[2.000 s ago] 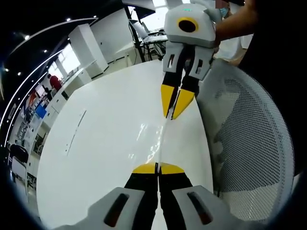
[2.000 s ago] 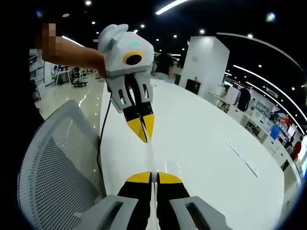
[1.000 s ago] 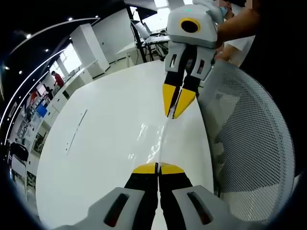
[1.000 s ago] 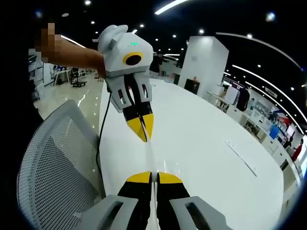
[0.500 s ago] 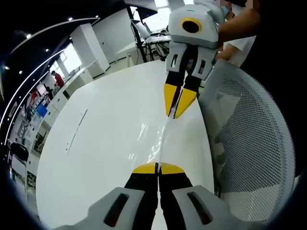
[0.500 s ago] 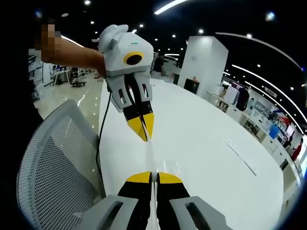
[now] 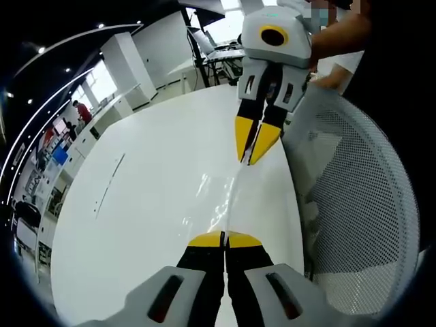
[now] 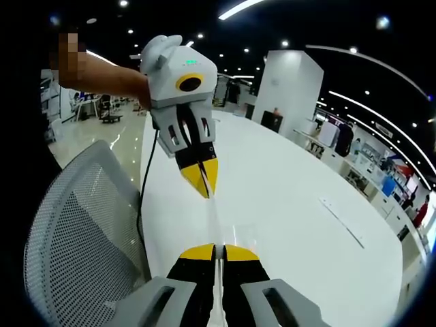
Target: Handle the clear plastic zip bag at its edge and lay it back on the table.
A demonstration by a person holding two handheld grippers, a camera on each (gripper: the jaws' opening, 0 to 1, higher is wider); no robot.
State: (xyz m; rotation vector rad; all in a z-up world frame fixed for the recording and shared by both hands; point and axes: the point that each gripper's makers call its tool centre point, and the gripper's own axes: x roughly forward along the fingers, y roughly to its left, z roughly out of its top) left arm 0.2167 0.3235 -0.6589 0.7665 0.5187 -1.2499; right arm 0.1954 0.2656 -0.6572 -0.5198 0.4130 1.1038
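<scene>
The clear plastic zip bag (image 7: 229,199) is stretched edge-on between my two grippers, above the white table (image 7: 136,204). In the left gripper view my left gripper (image 7: 223,239) is shut on the bag's near end, and my right gripper (image 7: 252,151) comes in from the top, shut on the far end. From the right gripper view the bag (image 8: 214,219) is a thin glinting strip. My right gripper (image 8: 219,251) pinches it at the bottom, and the left gripper (image 8: 205,186), held by a person's hand, pinches it above.
A white mesh chair back (image 7: 354,204) stands close along the table edge, also seen as the chair (image 8: 75,238) in the right gripper view. A black cable (image 8: 141,197) runs down from the left gripper. A thin strip (image 8: 344,228) lies further out on the table (image 8: 293,204).
Both grippers keep their hold on the bag. In the left gripper view the right gripper has drifted slightly up and to the right.
</scene>
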